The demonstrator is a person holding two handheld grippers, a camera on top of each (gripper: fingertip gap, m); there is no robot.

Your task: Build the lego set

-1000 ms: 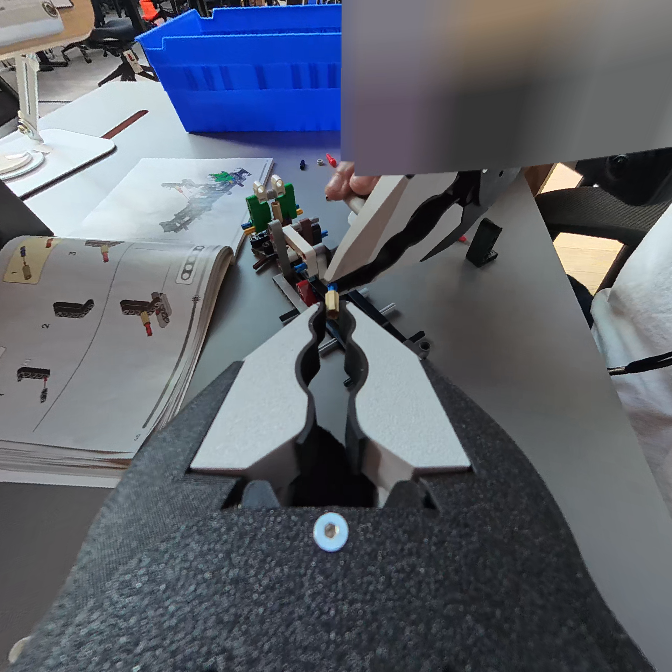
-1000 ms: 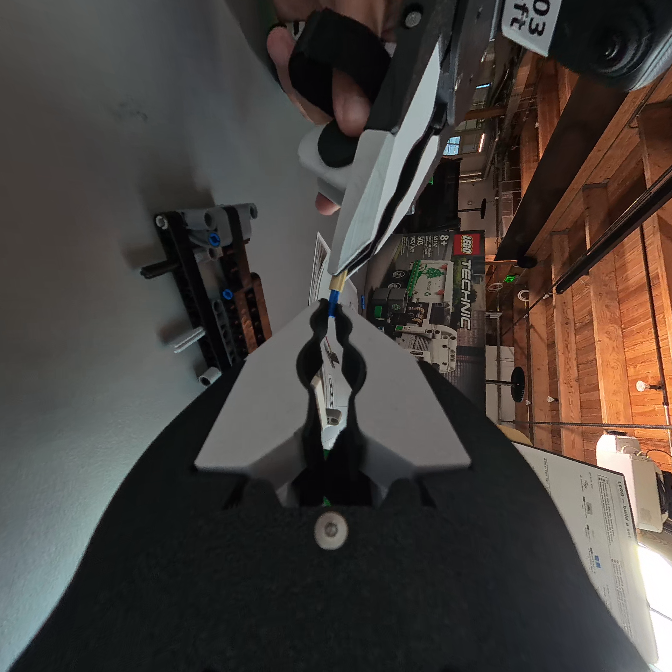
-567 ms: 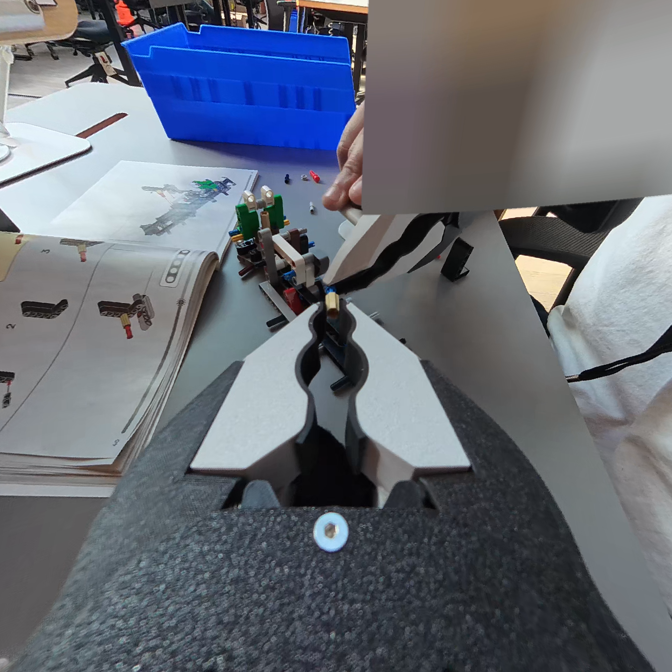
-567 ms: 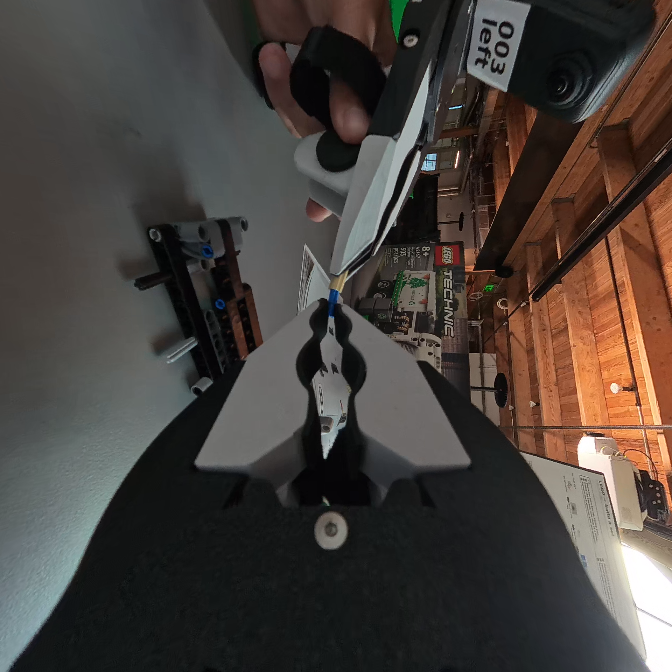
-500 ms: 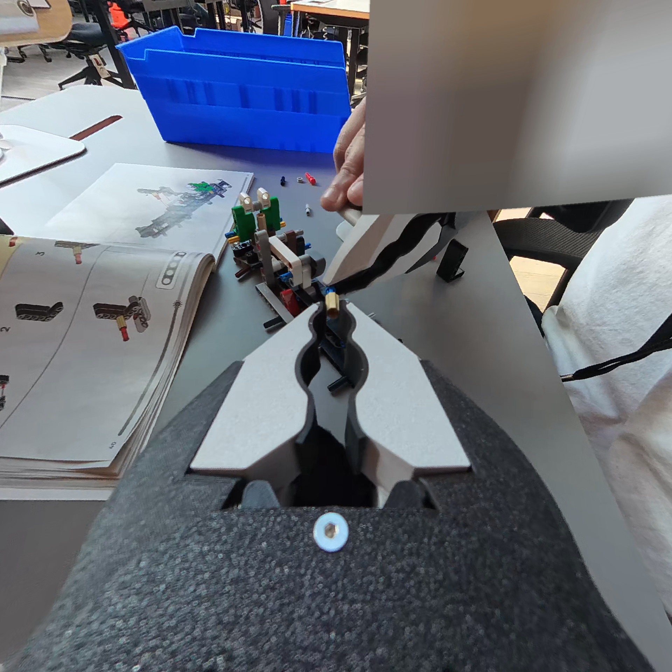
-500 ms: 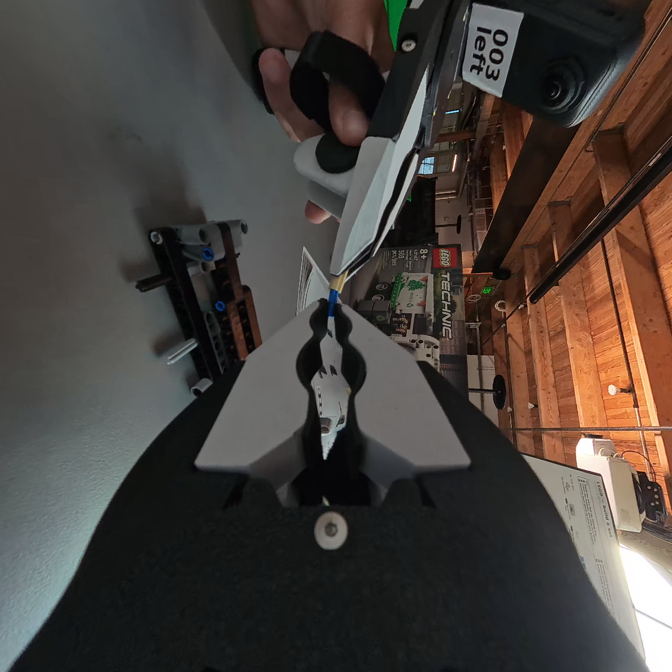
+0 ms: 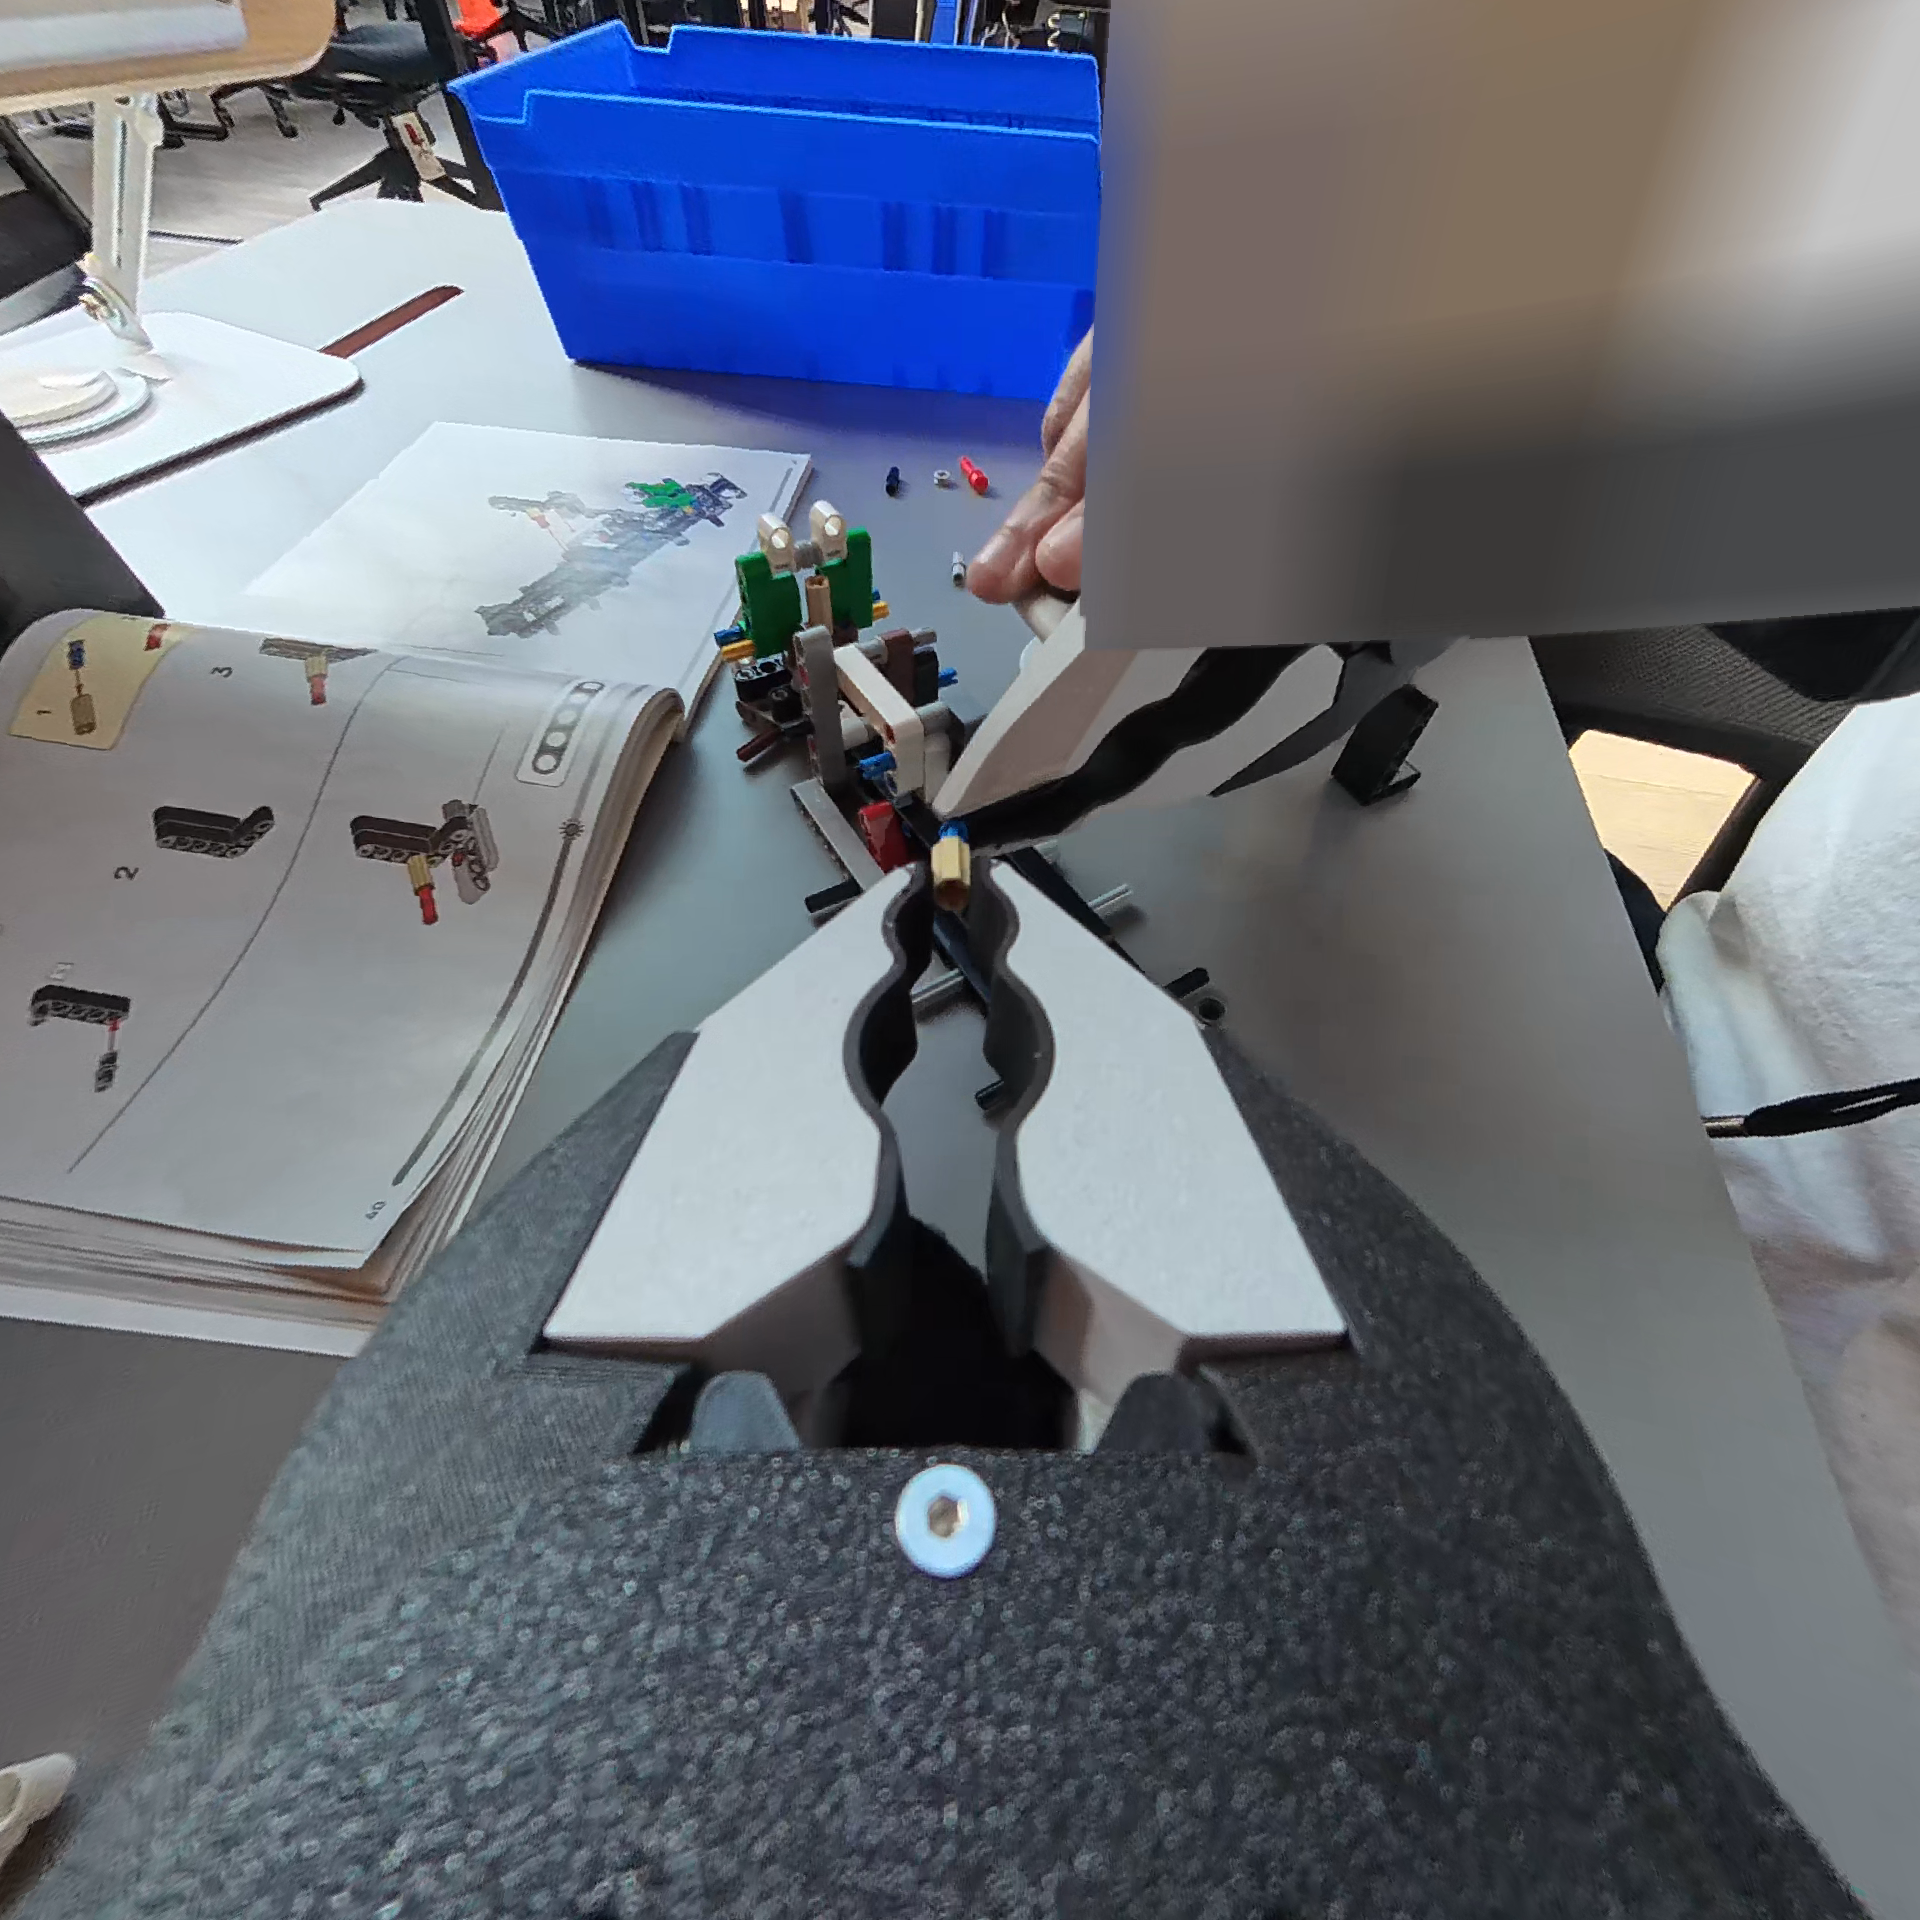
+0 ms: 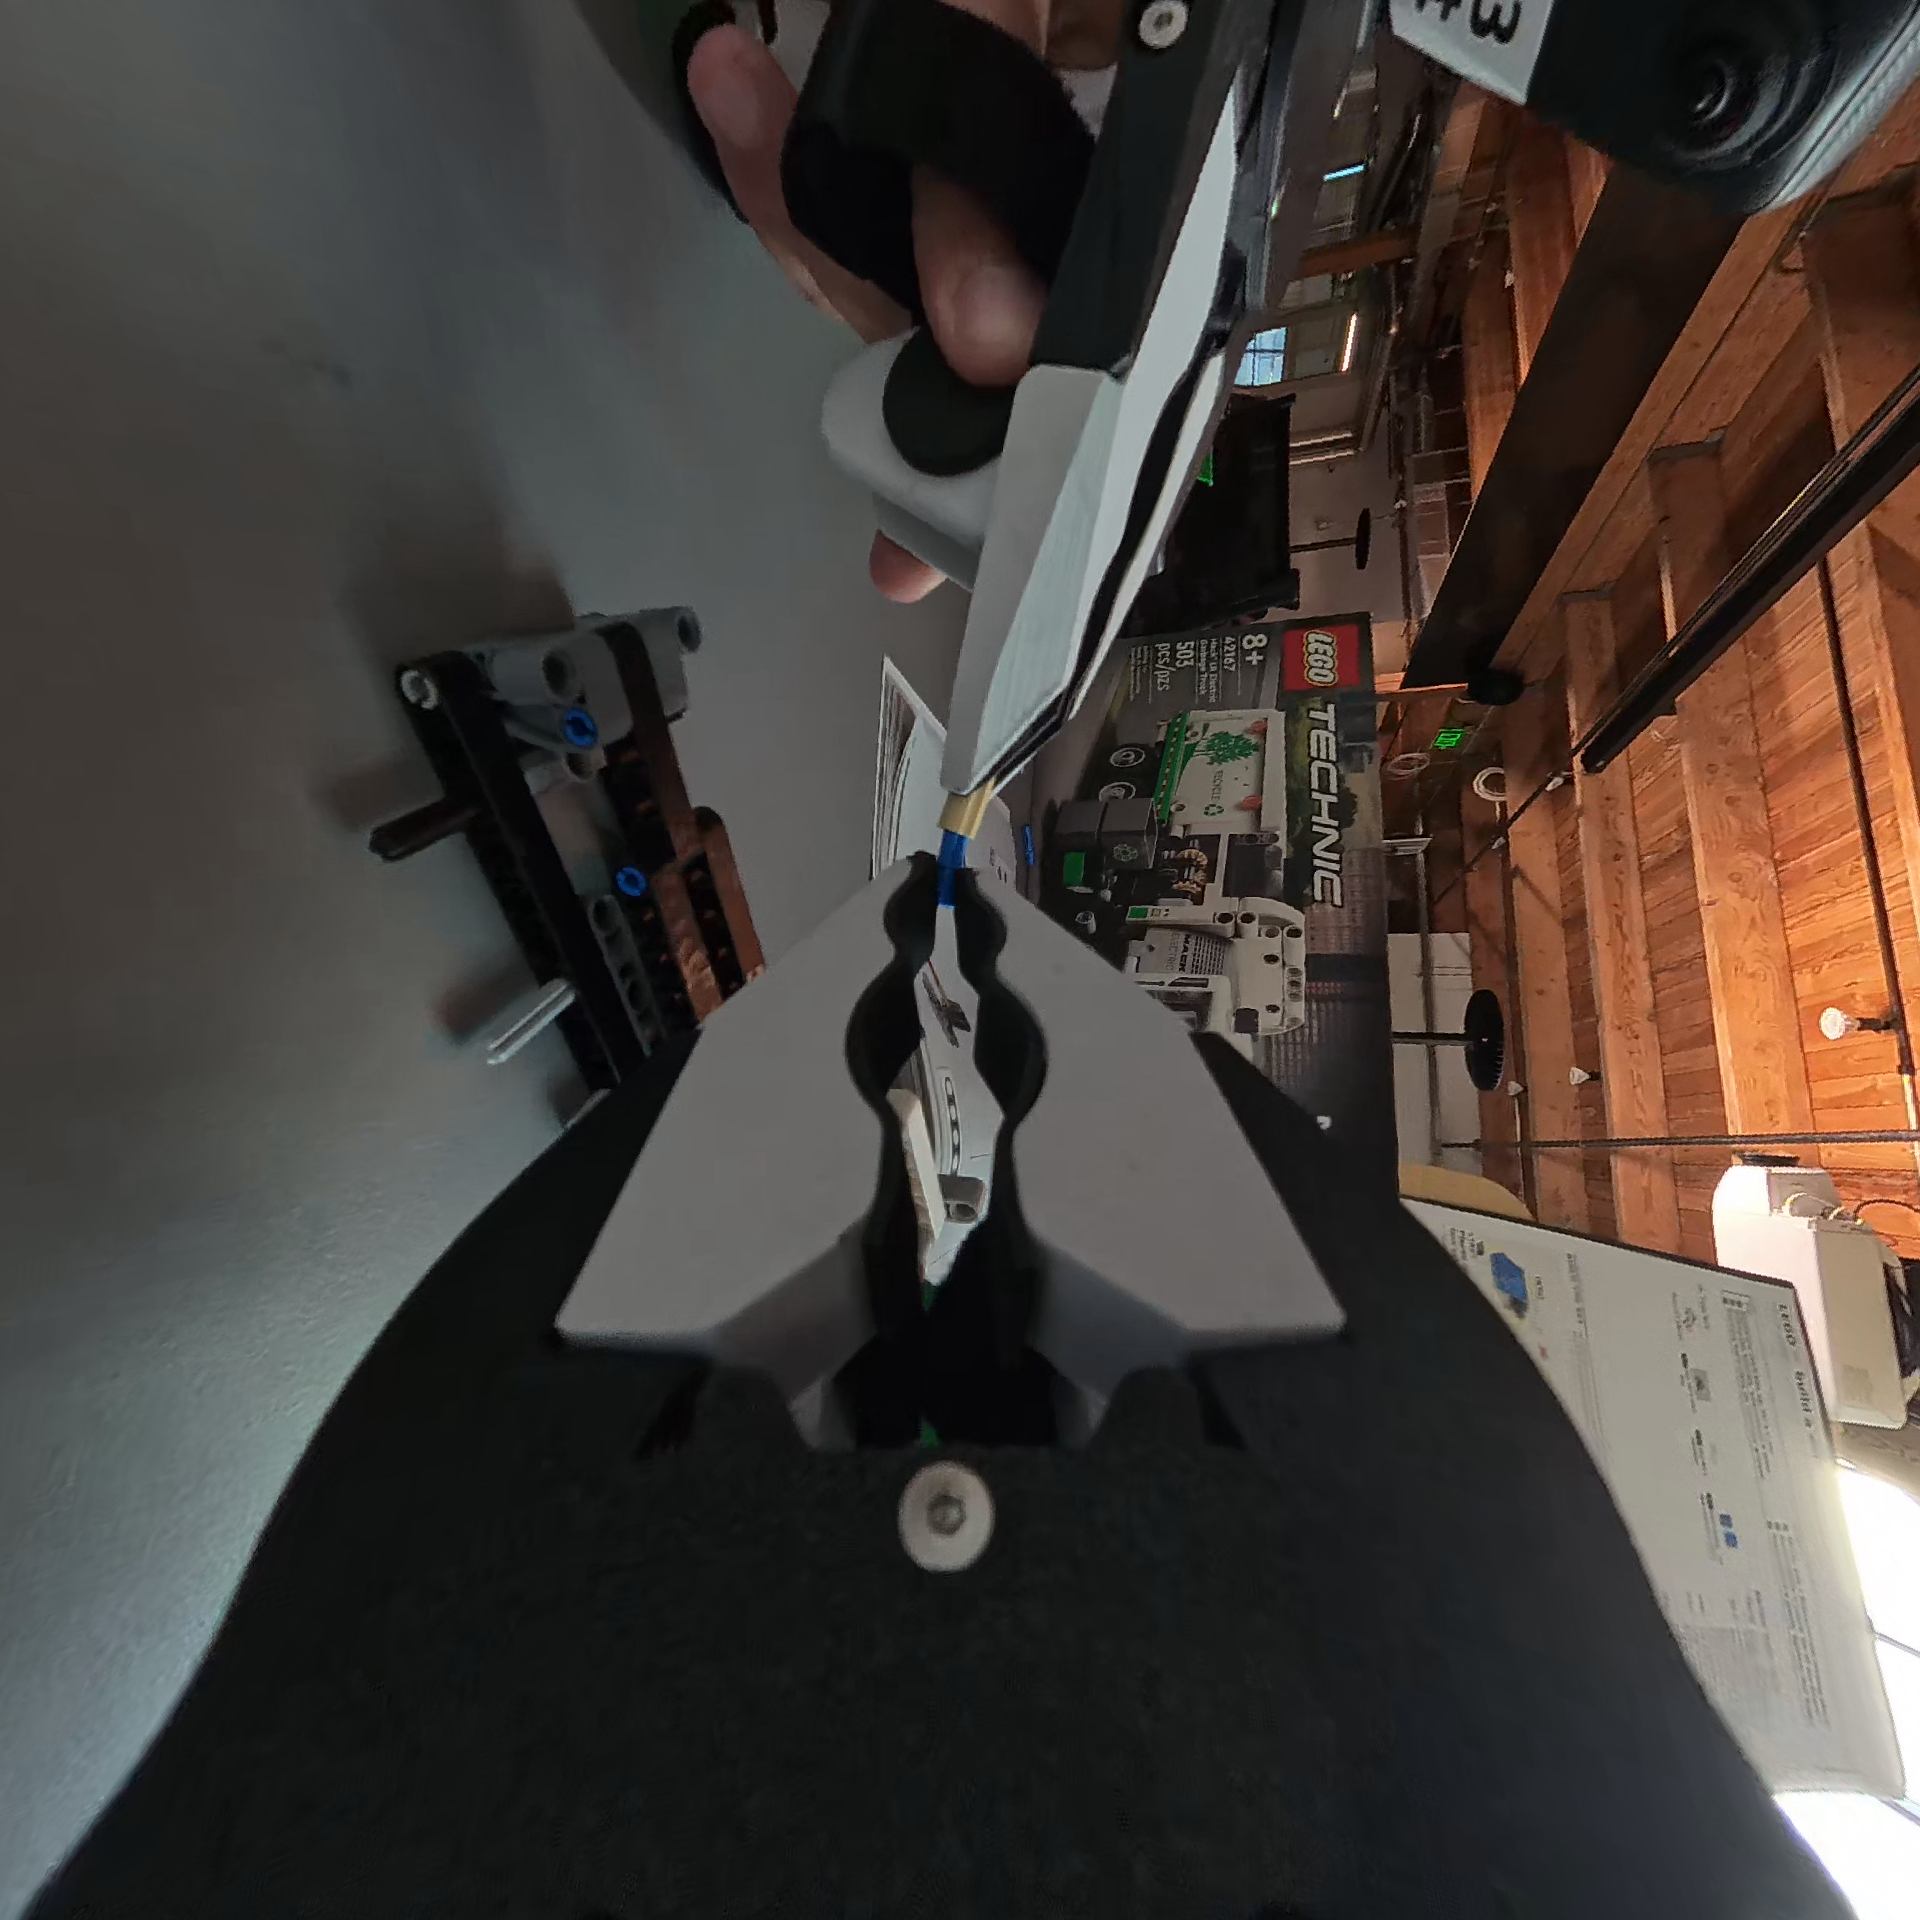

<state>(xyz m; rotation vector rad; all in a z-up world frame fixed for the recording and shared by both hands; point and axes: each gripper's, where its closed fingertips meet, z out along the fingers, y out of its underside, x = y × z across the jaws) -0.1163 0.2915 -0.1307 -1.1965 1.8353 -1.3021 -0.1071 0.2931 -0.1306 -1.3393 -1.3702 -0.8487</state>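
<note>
My left gripper (image 7: pixel 951 885) is shut on a small tan connector (image 7: pixel 951 868) and holds it above the table. My right gripper (image 8: pixel 940 883) is shut on a thin blue pin (image 8: pixel 948 873). The two meet tip to tip, and the pin's end touches or enters the tan connector (image 8: pixel 964 816). The right gripper reaches in from the upper right in the left wrist view (image 7: pixel 951 821). The part-built lego model (image 7: pixel 831 707), with green, white, red and black parts, stands on the grey table just behind the tips. Its black frame shows in the right wrist view (image 8: pixel 582 831).
An open instruction booklet (image 7: pixel 260 883) lies at the left. A blue bin (image 7: pixel 810 208) stands at the back. Small loose parts (image 7: pixel 940 478) and a black piece (image 7: pixel 1382 748) lie near the model. The lego box (image 8: pixel 1247 831) stands beyond. A person sits at the right. Less than 4 cm separates the two grippers' tips.
Both grippers stay shut and tip to tip on the pin and the connector. They have shifted slightly over the model. Nothing was let go.
</note>
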